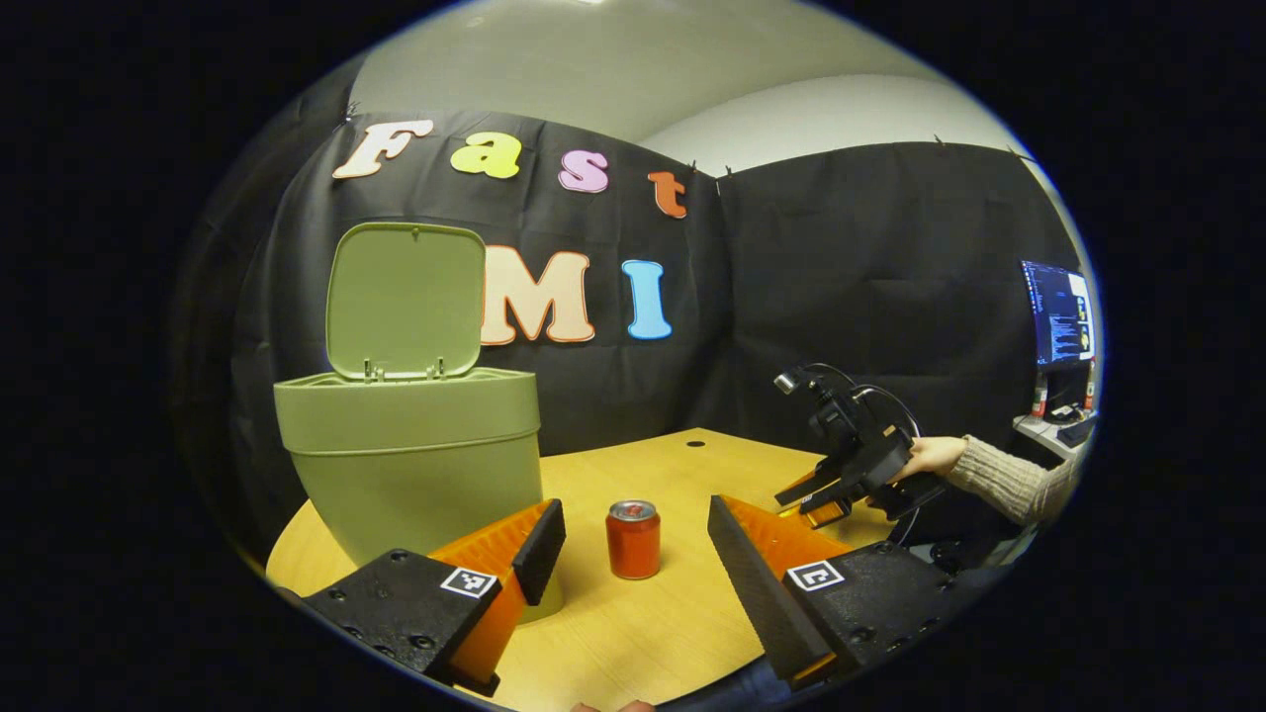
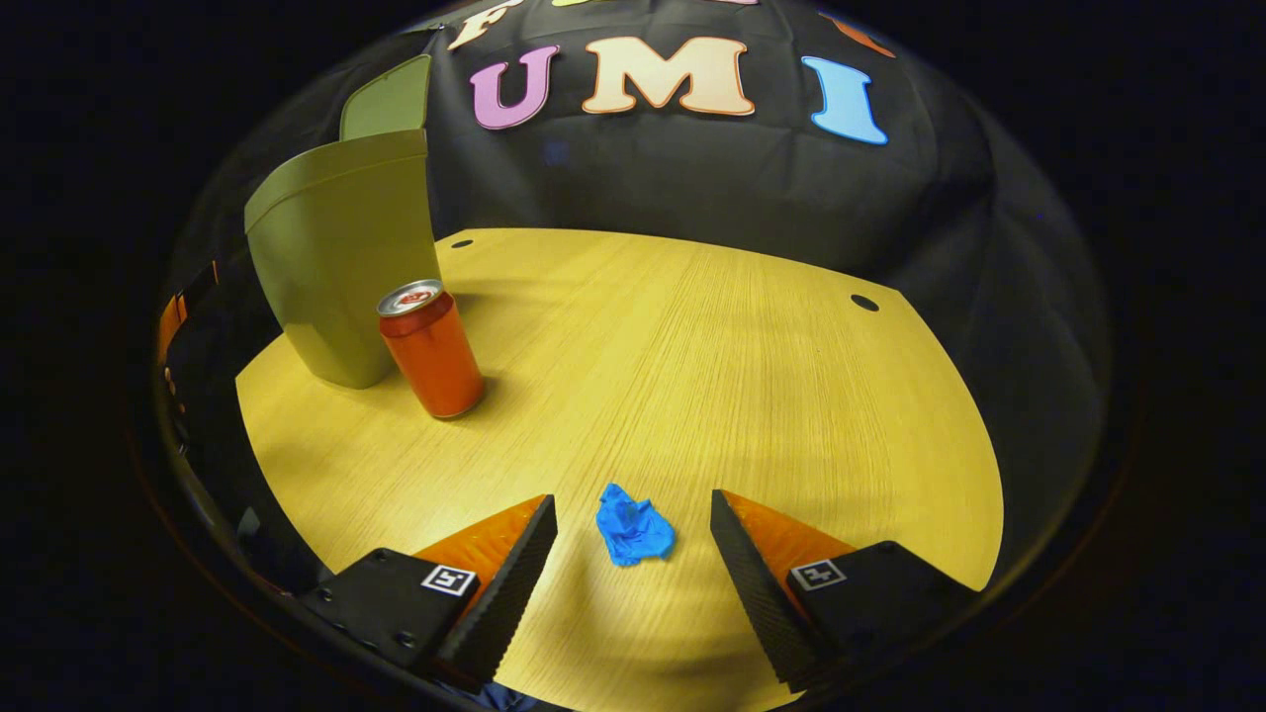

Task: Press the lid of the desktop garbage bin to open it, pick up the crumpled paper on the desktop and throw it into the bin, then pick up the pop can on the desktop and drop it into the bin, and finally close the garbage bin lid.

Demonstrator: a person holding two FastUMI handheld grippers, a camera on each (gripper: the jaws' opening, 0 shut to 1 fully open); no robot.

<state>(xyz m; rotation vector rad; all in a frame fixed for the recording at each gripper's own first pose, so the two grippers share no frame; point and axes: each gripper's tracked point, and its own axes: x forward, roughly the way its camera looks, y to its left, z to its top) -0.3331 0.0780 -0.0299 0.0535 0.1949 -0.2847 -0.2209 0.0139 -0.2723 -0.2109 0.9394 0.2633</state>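
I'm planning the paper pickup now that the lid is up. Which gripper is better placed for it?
Right. The right gripper is open, with the crumpled blue paper lying on the wooden table between its fingers. The left gripper faces the red pop can instead.

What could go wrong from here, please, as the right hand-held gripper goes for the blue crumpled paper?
1. The crumpled paper is small and lies flat on the table between the open fingers of the right hand-held gripper; they may close above it or push it away.
2. The pop can stands close beside the bin, so a carry toward the bin could knock it over.
3. The lid stands upright; a bump might drop it shut.
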